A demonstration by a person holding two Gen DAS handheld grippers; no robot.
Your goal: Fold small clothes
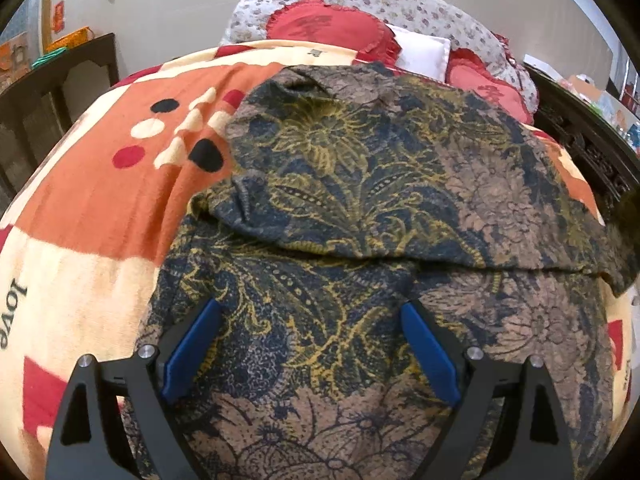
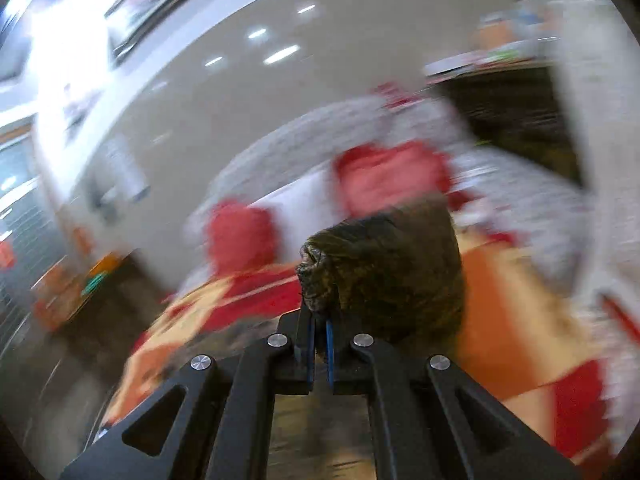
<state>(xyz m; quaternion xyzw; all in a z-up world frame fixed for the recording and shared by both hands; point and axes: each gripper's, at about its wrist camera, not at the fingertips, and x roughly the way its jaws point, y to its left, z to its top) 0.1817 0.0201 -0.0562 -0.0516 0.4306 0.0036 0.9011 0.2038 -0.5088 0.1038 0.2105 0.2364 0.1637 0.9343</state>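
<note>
A dark floral garment (image 1: 360, 184) in navy, gold and brown lies spread on the bed, its far part folded over the near part. My left gripper (image 1: 312, 312) is open just above the near part, with its blue pads (image 1: 192, 344) wide apart. My right gripper (image 2: 319, 320) is shut on a bunched edge of the same garment (image 2: 384, 268) and holds it lifted above the bed. The right wrist view is heavily blurred.
The garment lies on an orange, cream and red blanket (image 1: 100, 200). Red heart pillows (image 1: 332, 28) and a floral quilt (image 1: 420, 4) lie at the head of the bed. Dark wooden bed frames stand at the left (image 1: 52, 92) and right (image 1: 588, 144).
</note>
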